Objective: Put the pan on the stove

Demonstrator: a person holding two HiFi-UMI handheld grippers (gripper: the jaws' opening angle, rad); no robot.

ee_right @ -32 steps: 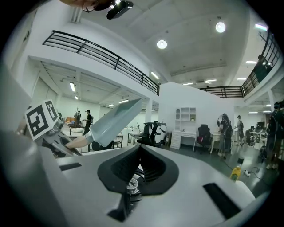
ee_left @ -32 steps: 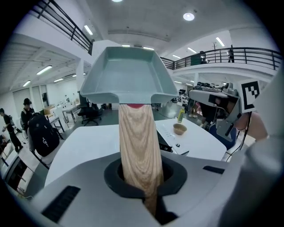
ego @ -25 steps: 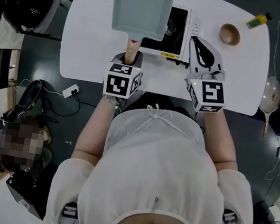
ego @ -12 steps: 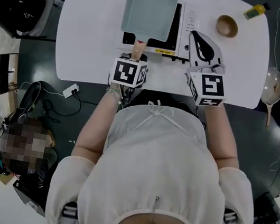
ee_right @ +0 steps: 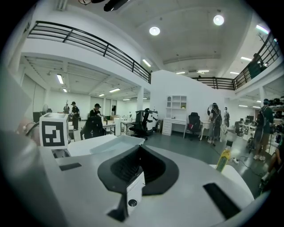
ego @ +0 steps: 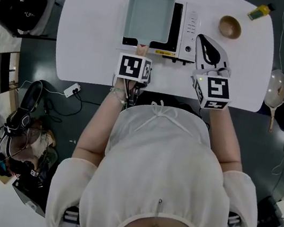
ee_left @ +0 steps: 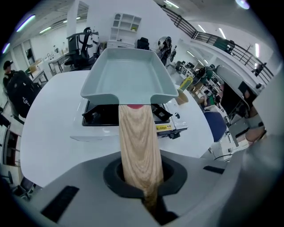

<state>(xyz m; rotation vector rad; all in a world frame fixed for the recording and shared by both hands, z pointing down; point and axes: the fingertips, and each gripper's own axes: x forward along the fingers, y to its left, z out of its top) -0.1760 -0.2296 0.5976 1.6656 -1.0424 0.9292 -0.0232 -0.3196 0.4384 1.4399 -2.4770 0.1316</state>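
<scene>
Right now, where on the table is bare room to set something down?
Bare: the table left of the stove, and its right end, this side of the bowl and bottle. Crowded: the middle, with pan over stove.

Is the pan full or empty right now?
Empty: the pan shows only its bare pale bottom, nothing inside.

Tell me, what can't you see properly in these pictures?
- Stove burner: in the head view, the pan covers it.
- Pan's underside: in the left gripper view, its front wall hides whether it touches the stove.
- Left hand-held gripper tips: in the head view, they are hidden beneath its marker cube.
- Bottle label: too small in the head view.
</scene>
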